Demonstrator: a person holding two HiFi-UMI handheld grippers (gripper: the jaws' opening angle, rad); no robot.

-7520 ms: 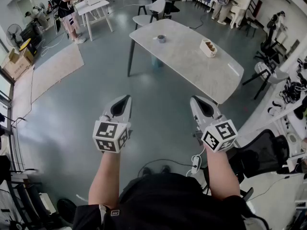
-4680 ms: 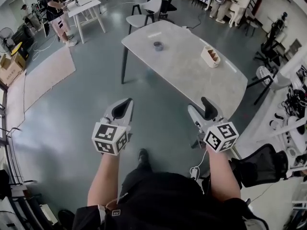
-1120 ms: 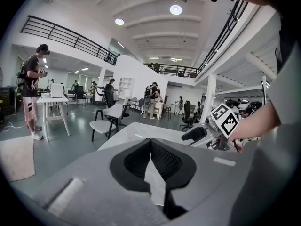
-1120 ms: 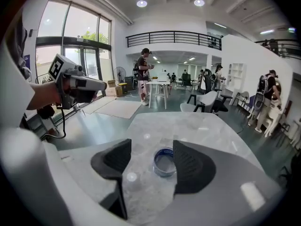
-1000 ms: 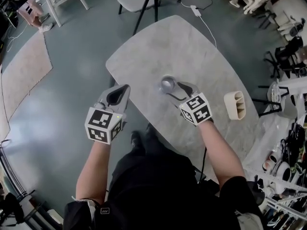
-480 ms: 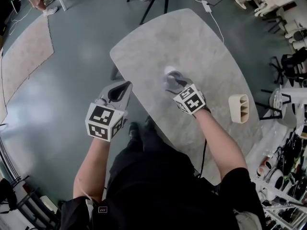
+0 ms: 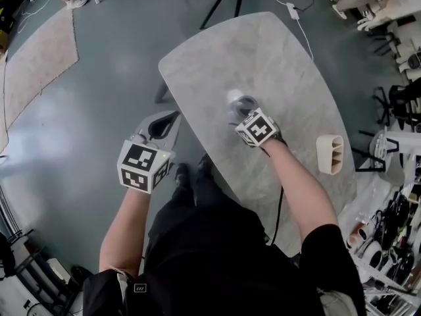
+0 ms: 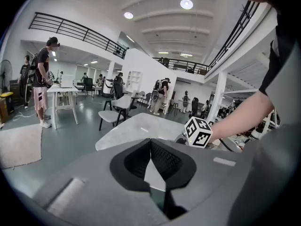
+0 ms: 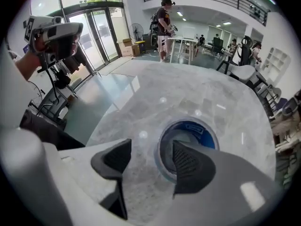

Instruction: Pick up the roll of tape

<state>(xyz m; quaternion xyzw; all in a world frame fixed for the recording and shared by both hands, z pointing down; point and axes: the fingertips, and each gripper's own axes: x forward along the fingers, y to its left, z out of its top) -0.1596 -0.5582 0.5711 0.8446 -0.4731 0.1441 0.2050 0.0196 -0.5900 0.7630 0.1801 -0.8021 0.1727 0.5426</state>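
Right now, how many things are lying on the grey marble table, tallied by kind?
Roll of tape with a blue core: 1
Beige slotted holder: 1
Total: 2

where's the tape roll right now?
Head view: the tape roll lies flat near the middle of the grey table, just ahead of the right gripper. Right gripper view: the open jaws straddle its near wall.
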